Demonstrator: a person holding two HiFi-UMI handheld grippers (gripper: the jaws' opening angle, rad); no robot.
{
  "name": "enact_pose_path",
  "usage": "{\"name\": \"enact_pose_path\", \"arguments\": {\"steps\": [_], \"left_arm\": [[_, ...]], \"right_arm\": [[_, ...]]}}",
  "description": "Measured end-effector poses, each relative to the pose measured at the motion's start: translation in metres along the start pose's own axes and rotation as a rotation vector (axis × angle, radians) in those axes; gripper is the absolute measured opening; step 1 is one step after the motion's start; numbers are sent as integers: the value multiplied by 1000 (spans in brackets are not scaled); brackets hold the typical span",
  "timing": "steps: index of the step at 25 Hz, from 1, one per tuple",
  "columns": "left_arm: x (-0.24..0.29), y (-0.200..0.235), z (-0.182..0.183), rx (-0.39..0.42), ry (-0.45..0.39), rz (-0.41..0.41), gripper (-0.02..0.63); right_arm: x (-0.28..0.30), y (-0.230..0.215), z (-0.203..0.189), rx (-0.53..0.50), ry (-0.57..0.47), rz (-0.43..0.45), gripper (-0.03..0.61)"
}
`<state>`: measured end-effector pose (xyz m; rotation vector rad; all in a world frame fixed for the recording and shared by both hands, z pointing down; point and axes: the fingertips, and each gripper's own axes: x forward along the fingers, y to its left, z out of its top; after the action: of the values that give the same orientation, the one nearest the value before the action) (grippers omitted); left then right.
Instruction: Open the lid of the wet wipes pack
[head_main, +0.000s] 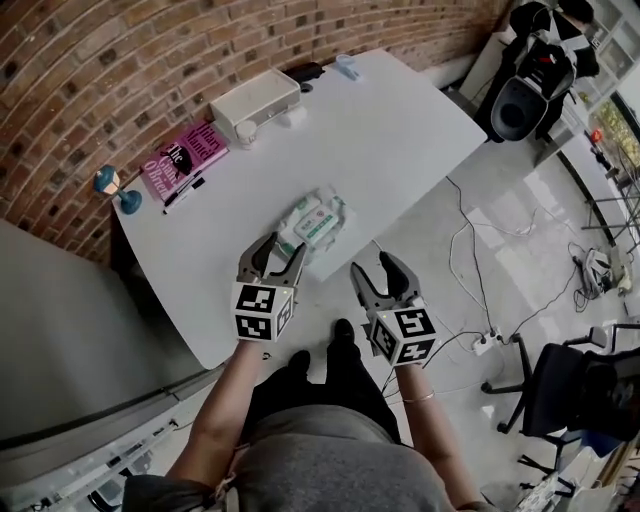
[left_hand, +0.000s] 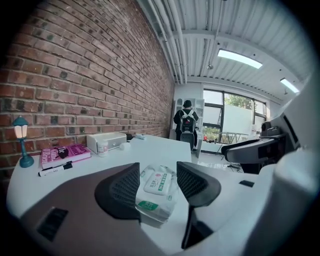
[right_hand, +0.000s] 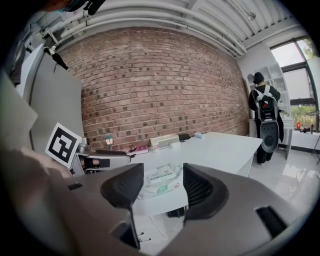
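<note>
On table (left_hand: 165, 149), wet wipes pack (left_hand: 159, 189), sides behind left gripper (left_hand: 157, 170).

Bright, even daylight (window (left_hand: 235, 114) plus ceiling strips (left_hand: 240, 58)) — sharp centres, fisheye bending, dark corners.

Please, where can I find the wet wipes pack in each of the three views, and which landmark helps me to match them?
Head view: the wet wipes pack lies at the picture's middle, on the white table.
Left gripper view: the pack is at low centre, large, framed between the open jaws.
Right gripper view: the pack is just below centre, smaller, between the open jaws.
Landmark: the white box stands beyond the pack in all three.
</note>
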<state>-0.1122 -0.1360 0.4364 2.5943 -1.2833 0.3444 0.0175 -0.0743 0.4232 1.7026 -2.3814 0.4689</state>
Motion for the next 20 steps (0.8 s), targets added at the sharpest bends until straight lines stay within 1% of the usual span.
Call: {"name": "enact_pose_path", "arguments": {"steps": [9,16,20], "left_arm": [[19,15,9,-54,-11,172,221],[18,17,8,-94,-2,306,221],[14,16,5,-113,5,368,221]], "right_arm": [[54,-21,9,-102,65,195,238],[80,-29,0,-133,126,330,238],[92,-29,-9,-176,170,379,238]]}}
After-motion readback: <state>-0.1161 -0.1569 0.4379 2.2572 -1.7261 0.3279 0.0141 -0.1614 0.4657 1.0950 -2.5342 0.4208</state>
